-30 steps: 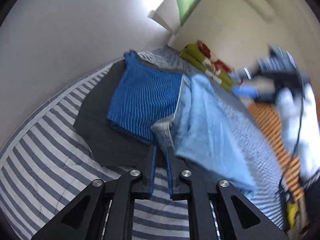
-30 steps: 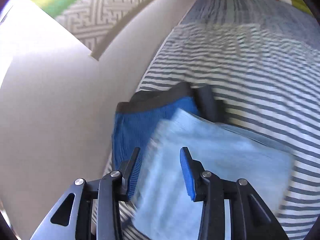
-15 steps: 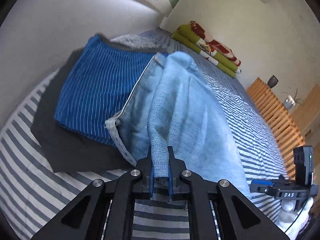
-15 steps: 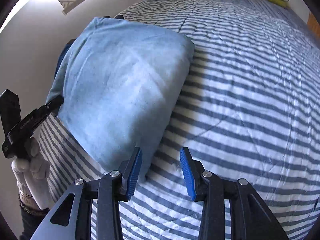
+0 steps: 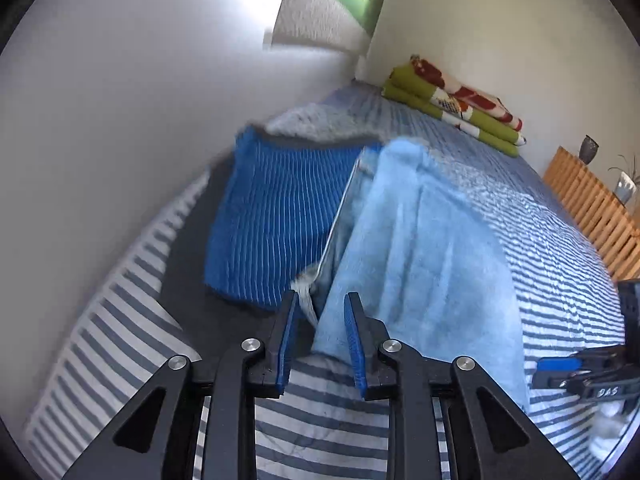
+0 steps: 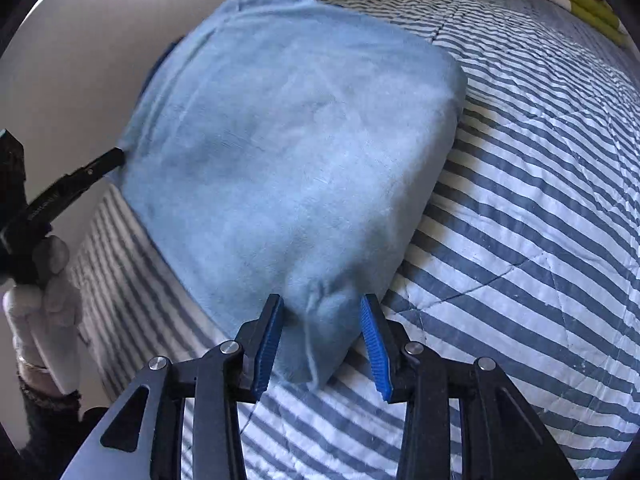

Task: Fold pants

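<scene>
Right wrist view: light blue soft folded pants (image 6: 288, 148) on striped quilt (image 6: 540, 200), near corner between parted right gripper (image 6: 322, 340), bulk toward 11 o'clock; left gripper (image 5: 318, 340) likewise parted, gripping nothing.

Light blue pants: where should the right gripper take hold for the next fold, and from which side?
Probably the near corner of the light blue pants, the bunched tip that sits between the open fingers of the right gripper. It is the only part raised off the striped bedspread; the rest lies flat. Come in low from the near edge, straight along the fingers.
</scene>
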### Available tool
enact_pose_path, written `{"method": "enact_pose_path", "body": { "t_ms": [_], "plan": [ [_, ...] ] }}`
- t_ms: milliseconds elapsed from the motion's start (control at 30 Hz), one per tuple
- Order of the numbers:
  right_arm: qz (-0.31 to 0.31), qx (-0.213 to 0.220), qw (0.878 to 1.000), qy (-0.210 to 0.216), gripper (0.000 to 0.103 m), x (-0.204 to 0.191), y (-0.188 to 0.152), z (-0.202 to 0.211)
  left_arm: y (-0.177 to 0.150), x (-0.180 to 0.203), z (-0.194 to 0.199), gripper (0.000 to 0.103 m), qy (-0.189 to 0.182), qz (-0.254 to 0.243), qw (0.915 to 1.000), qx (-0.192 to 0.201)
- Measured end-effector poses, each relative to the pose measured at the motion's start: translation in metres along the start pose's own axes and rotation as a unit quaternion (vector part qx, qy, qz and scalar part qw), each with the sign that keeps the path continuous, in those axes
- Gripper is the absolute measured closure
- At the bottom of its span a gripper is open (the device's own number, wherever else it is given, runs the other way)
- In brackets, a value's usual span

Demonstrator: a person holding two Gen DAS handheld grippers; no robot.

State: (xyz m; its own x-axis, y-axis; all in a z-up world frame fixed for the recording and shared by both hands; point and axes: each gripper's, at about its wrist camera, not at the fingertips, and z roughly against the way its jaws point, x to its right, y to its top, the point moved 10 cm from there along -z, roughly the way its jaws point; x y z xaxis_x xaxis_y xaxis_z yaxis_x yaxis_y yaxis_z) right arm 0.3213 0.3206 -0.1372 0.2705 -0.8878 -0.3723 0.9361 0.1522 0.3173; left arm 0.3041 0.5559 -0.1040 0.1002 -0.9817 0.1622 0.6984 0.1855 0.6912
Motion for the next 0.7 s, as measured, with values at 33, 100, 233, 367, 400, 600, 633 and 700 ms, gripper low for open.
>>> {"method": "enact_pose_path", "body": {
  "t_ms": [33, 100, 233, 367, 400, 600, 633, 700],
  "plan": [
    [-0.002, 0.016, 1.0, 0.0, 0.067, 0.004, 0.003, 0.012, 0.006, 0.009, 0.007, 0.078, -0.013, -0.002, 0.9999, 0.007],
    [-0.006, 0.028, 1.0, 0.0, 0.067, 0.005, 0.006, 0.02, 0.02, 0.036, 0.011, 0.078, -0.038, -0.018, 0.999, 0.015],
    [-0.001, 0.004, 1.0, 0.024, 0.067, -0.017, -0.017, -0.006, 0.047, 0.092, -0.023, 0.078, -0.073, -0.058, 0.9956, -0.014],
    [0.034, -0.003, 0.999, -0.019, 0.063, -0.034, -0.05, -0.035, 0.071, 0.12, -0.083, 0.078, -0.108, -0.044, 0.9911, -0.063],
    [0.046, 0.005, 0.999, -0.026, 0.06, -0.038, -0.052, -0.035, 0.075, 0.121, -0.1, 0.078, -0.103, -0.042, 0.9912, -0.072],
    [0.077, 0.001, 0.996, -0.036, 0.05, -0.052, -0.059, -0.04, 0.093, 0.097, -0.172, 0.089, -0.001, -0.05, 0.9959, -0.076],
    [0.081, -0.004, 0.996, -0.033, 0.05, -0.048, -0.062, -0.036, 0.096, 0.092, -0.173, 0.089, -0.003, -0.035, 0.9968, -0.073],
    [0.091, -0.008, 0.995, -0.035, 0.049, -0.048, -0.061, -0.037, 0.102, 0.089, -0.167, 0.089, 0.003, -0.032, 0.9974, -0.064]
  ]
}}
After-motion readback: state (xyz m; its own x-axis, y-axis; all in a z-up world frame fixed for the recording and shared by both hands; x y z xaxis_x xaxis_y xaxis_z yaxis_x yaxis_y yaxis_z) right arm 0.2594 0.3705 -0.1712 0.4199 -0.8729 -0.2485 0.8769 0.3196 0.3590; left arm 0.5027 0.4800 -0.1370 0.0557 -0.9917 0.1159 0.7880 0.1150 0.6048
